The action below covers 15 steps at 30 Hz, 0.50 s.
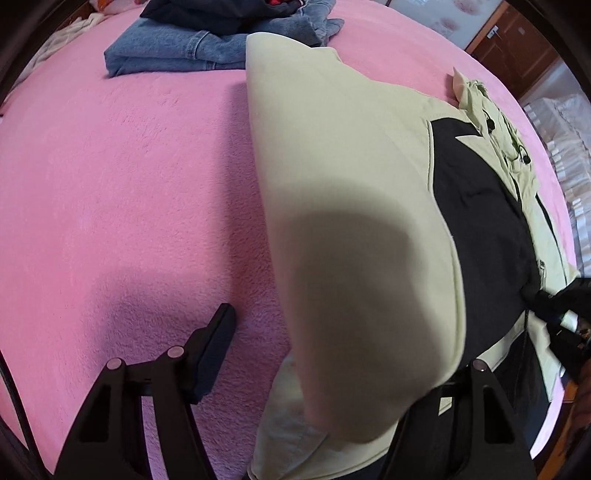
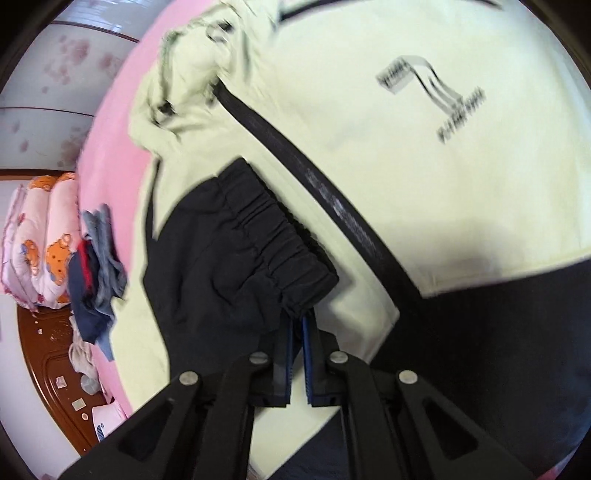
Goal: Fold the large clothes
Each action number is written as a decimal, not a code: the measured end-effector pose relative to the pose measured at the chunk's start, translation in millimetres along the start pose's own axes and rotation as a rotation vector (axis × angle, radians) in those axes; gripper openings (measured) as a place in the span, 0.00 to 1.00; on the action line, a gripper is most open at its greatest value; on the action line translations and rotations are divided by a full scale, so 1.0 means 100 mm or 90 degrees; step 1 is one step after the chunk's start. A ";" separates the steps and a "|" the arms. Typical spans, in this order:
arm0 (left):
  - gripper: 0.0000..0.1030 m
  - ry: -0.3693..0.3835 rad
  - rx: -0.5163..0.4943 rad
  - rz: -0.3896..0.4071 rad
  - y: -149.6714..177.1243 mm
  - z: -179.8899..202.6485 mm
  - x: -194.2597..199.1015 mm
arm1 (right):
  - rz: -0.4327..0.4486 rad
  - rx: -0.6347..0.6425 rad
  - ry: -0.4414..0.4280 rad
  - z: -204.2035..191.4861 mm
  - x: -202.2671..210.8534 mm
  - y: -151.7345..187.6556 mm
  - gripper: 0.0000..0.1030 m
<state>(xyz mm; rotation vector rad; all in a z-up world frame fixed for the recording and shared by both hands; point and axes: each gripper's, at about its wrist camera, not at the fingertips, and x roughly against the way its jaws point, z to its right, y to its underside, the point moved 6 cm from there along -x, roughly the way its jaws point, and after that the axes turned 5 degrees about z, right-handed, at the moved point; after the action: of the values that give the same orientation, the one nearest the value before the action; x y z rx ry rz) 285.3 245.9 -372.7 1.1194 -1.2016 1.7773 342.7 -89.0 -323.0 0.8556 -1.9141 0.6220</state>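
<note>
Pale-green jacket (image 2: 424,177) spread on pink bed (image 1: 129,177), mid-fold: right gripper (image 2: 297,325) jaws pinched on black elastic cuff (image 2: 273,229), left gripper (image 1: 332,369) jaws apart around a folded panel; next, probably lay sleeve flat.

A pink fleece blanket (image 1: 129,192) covers the bed, and folded blue jeans (image 1: 173,55) lie on it at the far edge, with a dark garment (image 1: 221,14) resting on top of them. In the right wrist view, a rolled quilt with an orange bear print (image 2: 44,236) sits beside the bed, next to a loose heap of dark blue, red and denim clothes (image 2: 98,273). Below that heap is a brown carved wooden panel (image 2: 55,354), possibly a headboard, with several small pale items on it that are too blurred to identify, and a wall with a faint pink floral pattern (image 2: 55,66) stands behind.
</note>
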 end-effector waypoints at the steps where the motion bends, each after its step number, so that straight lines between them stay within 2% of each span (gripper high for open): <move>1: 0.65 -0.005 -0.003 0.005 0.01 -0.01 0.00 | 0.008 0.012 -0.002 -0.06 0.04 -0.05 0.04; 7: 0.51 -0.018 0.012 0.028 -0.08 0.08 -0.03 | 0.088 0.075 -0.015 -0.23 0.44 -0.35 0.04; 12: 0.21 0.013 0.059 0.038 -0.12 0.10 -0.01 | 0.145 0.098 -0.024 -0.24 0.80 -0.68 0.04; 15: 0.17 0.011 0.083 0.039 -0.12 0.12 -0.02 | 0.180 0.126 -0.008 -0.17 1.01 -0.82 0.04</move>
<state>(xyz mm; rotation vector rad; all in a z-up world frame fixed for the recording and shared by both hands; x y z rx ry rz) 299.8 238.5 -368.1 1.1507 -1.1338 1.9315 380.9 -159.8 -219.1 0.7146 -2.0269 0.9906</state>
